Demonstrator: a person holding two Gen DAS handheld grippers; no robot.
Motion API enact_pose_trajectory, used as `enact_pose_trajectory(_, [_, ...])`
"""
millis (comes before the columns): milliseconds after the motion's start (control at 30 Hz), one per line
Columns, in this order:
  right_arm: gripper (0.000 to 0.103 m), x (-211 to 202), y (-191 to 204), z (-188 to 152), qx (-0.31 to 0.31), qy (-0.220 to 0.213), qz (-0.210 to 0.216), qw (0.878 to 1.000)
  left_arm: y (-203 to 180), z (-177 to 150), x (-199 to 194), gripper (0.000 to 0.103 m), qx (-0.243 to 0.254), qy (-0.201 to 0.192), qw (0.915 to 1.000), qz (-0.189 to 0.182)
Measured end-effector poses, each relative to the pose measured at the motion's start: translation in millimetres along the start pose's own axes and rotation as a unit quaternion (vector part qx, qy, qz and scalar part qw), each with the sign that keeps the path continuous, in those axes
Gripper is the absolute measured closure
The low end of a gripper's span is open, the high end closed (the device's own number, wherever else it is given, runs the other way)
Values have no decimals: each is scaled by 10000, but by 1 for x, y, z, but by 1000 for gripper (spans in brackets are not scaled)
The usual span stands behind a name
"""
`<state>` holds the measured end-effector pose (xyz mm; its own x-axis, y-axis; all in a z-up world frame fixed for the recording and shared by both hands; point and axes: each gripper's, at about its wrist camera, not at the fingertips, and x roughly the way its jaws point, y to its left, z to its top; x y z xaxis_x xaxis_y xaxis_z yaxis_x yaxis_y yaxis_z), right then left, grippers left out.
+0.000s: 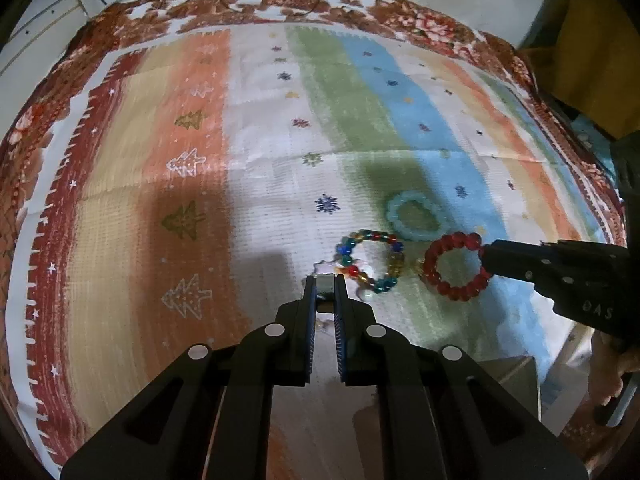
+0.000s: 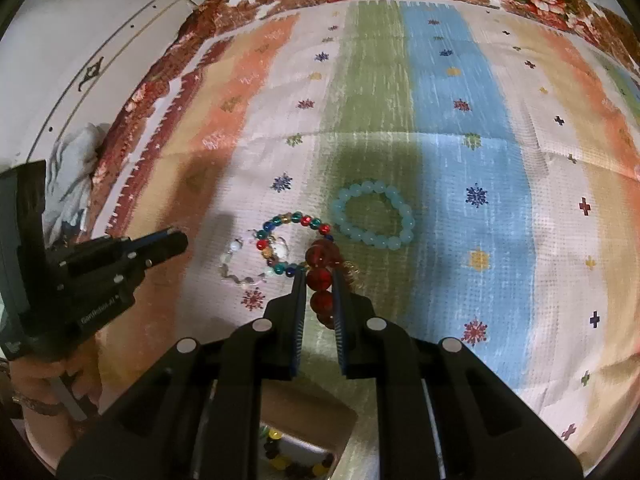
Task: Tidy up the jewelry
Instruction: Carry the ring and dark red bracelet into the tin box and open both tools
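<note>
I am reading the sorting as barely begun. 3 bead bracelets are still lying on the striped holiday cloth (image 1: 256,160) covering the surface: a multicoloured bead bracelet (image 1: 370,262), a pale aqua bead bracelet (image 1: 414,216) just beyond it, and a tangle of clear and white beads (image 2: 248,264) just beside the multicoloured one. At the bottom of the right wrist view, an open box (image 2: 296,452) is showing yellow and dark beads inside; I am judging it the likely destination, though nothing confirms that.

I am holding the right tongs (image 2: 318,280) pinched on the red bead bracelet (image 1: 456,266), gripping it by 1 side of the loop; in the left wrist view the ring is hanging off the tong tips, beside the multicoloured bracelet. I am keeping the left tongs (image 1: 325,286) pressed nearly together; a small grey piece is sitting between their tips, and I cannot tell what it is.
</note>
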<state>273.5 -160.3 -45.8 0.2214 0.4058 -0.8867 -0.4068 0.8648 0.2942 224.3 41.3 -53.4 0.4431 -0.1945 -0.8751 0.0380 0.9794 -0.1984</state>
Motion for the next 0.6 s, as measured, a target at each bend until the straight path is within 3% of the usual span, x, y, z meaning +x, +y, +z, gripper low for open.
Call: enact_pose_trajectory(600, [89,-56,26,-19,-316,-558,273,9976,-16,-24,-38,95,154,-322,9989,-311])
